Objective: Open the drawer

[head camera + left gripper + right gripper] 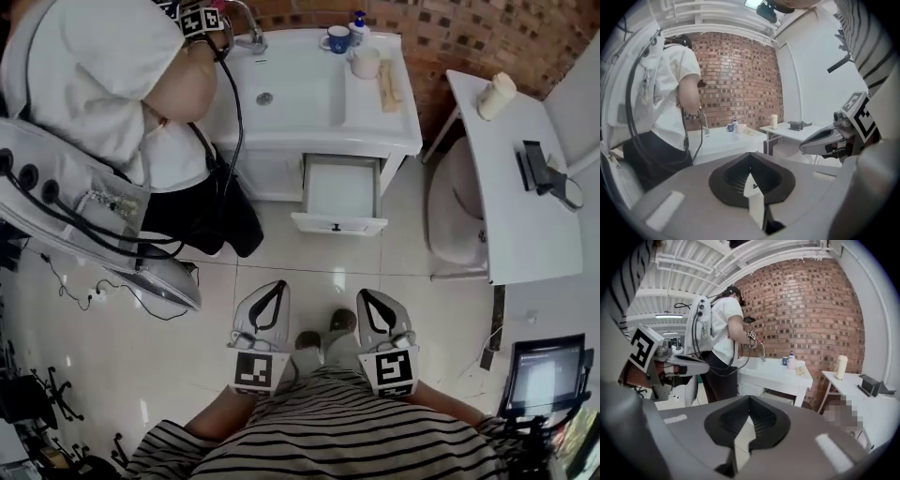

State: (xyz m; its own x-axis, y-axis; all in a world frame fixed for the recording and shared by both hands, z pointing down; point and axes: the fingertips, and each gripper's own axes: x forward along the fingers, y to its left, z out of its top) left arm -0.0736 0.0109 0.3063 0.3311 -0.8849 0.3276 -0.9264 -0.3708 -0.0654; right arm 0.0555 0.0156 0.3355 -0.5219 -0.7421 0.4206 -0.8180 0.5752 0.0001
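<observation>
The white drawer [339, 190] of the sink cabinet [272, 173] stands pulled out, its front panel [337, 224] toward me and its inside looking empty. Both grippers hang well back from it, close to my striped shirt over the tiled floor. My left gripper [277, 284] is shut with nothing in it, and its tips meet in the left gripper view [750, 155]. My right gripper [367, 292] is also shut and empty, its tips closed together in the right gripper view [749, 397]. Neither touches the drawer.
Another person [112, 84] with a cabled backpack rig stands at the sink [291, 94] on the left. A mug [337, 39] and cups sit on the counter. A white table [511, 187] and a stool [455, 220] stand right; a monitor [547, 375] sits at lower right.
</observation>
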